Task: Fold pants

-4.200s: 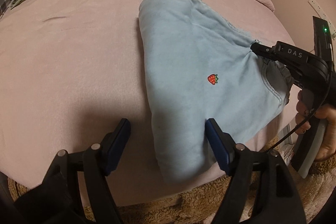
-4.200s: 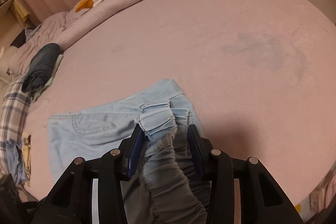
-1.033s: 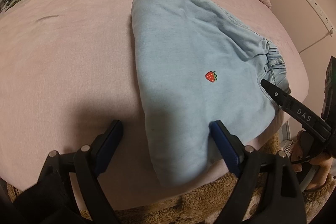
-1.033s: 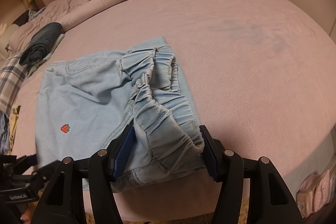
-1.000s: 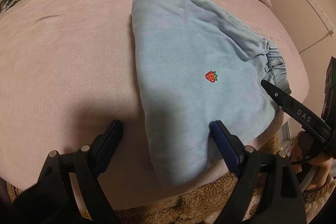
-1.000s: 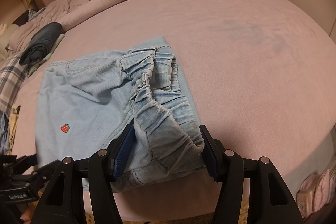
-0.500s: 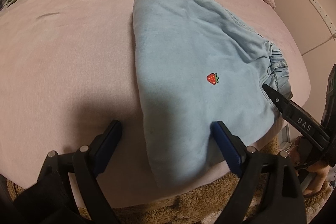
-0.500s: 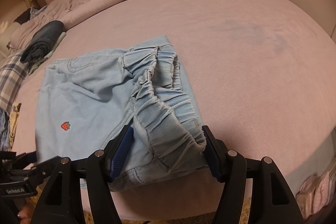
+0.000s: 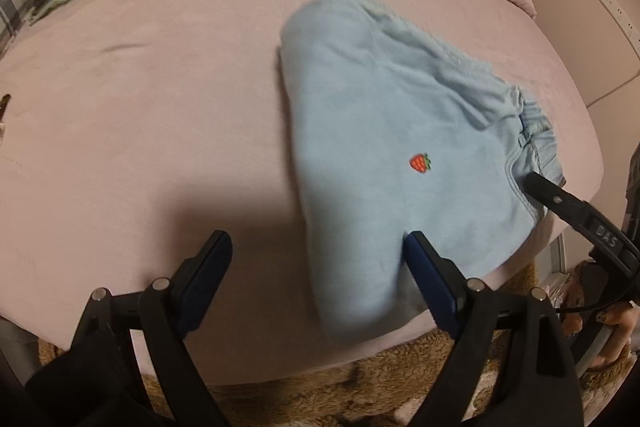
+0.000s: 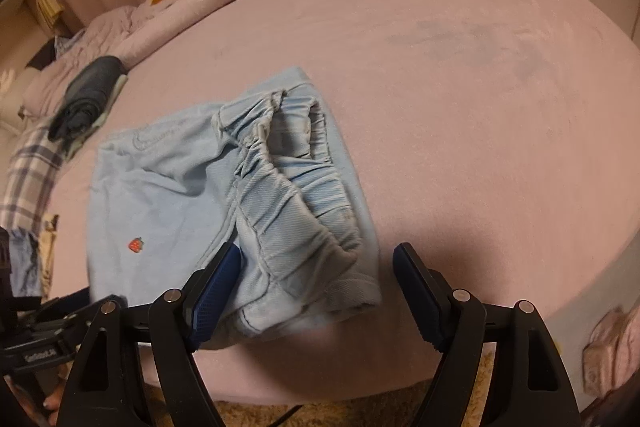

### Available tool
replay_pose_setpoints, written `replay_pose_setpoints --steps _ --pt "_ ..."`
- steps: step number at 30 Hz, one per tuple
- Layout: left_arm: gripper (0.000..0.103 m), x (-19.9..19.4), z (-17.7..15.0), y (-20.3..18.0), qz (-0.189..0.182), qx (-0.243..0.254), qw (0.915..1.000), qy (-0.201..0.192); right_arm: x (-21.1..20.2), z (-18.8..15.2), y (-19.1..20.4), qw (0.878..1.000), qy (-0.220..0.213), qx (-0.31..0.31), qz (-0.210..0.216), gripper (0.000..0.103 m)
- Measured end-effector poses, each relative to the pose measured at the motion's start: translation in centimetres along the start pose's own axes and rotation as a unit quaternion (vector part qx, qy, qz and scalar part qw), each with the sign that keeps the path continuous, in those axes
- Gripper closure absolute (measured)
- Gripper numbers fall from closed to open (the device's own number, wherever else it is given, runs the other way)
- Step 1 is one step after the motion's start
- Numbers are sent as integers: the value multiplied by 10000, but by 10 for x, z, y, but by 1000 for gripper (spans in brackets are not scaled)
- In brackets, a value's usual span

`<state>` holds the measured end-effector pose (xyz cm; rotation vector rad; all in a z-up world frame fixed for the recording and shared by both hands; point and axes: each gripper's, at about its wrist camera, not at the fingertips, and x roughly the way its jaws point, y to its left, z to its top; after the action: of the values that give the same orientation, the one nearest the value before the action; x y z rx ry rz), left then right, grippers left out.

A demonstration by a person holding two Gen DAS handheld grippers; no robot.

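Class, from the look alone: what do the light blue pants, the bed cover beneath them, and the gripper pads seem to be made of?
Light blue pants: soft woven cotton, perhaps light denim; matte, fine ribbed weave, gathered elastic waistband.
Bed cover: pink plush, likely velvety; brushed marks show in its nap.
Gripper pads: blue, seemingly rubber or textured plastic; dotted surface.

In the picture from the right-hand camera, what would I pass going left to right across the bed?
Plaid cloth → rolled dark clothes → strawberry patch on the light blue pants → their gathered waistband → bare pink bedsheet.
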<state>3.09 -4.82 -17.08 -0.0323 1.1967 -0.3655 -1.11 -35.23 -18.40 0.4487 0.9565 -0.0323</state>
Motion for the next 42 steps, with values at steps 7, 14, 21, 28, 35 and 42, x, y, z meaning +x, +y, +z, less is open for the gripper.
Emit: replay_pose_setpoints --steps 7,14,21,28,35,42 --pt "3 -5 7 16 113 -98 9997 -205 -16 4 -23 9994 -257 222 9 8" --pt "0 17 15 37 -529 -643 9965 37 -5 5 -22 9985 -53 229 500 7" --pt "1 29 26 17 -694 -335 9970 -38 23 14 -3 9940 276 217 1034 7" --pt "10 43 37 -5 -623 131 9979 -116 30 15 9 9939 283 13 1066 7" --pt "53 48 48 -17 -824 94 9965 -135 31 11 29 9978 204 -473 412 25" --pt "77 26 39 -26 -826 156 9953 -490 4 5 28 9978 -174 -493 408 60"
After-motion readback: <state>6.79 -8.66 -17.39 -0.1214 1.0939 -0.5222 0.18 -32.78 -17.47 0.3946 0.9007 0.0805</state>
